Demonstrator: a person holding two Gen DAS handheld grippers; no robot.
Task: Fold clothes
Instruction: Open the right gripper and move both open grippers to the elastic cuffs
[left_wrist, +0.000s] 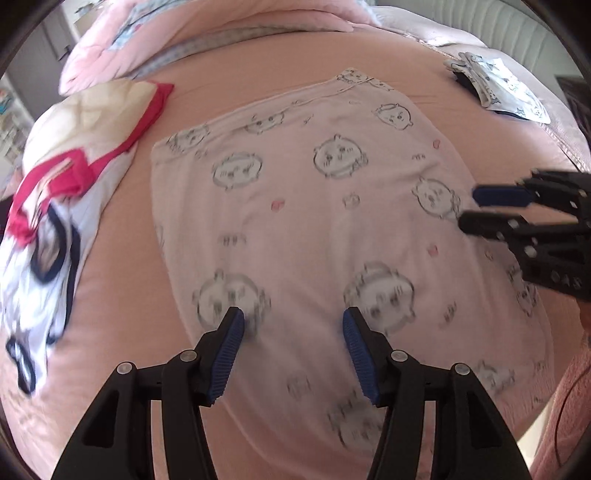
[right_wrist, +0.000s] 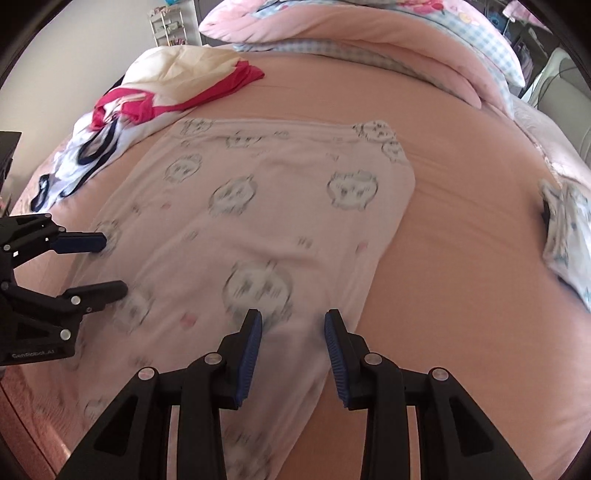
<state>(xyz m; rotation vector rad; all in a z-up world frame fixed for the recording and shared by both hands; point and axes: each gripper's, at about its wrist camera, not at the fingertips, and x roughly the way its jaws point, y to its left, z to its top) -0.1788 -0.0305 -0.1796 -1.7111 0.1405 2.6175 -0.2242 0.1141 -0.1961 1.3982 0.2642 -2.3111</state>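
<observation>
Left wrist view: pink pants (left_wrist: 314, 229) printed with grey cartoon faces are lying flat on the pink sheet (left_wrist: 122, 258) of a bed, taking up the middle of the frame. Their long axis is running from the near edge up toward the far side, with the waistband at the far end, tilted a little to the right. The left gripper (left_wrist: 293, 321) is hanging over the near part of the cloth, its blue pads (left_wrist: 231, 354) standing apart with nothing pinched between them. The right gripper (left_wrist: 469, 208) is coming in from the right edge, fingers parted, tips over the pants' right edge. A pile (left_wrist: 55, 192) of white, red and navy clothes is lying to the left, and a folded printed garment (left_wrist: 498, 88) far right.

Right wrist view: the pants (right_wrist: 258, 221) are stretching from the bottom of the frame up to the waistband near the pile (right_wrist: 147, 110). The right gripper (right_wrist: 293, 317) is hovering above the right edge of the cloth, fingers parted with nothing clamped. The left gripper (right_wrist: 110, 264) is showing at the left edge, fingers spread. The folded garment (right_wrist: 565, 236) is lying well apart at the right
</observation>
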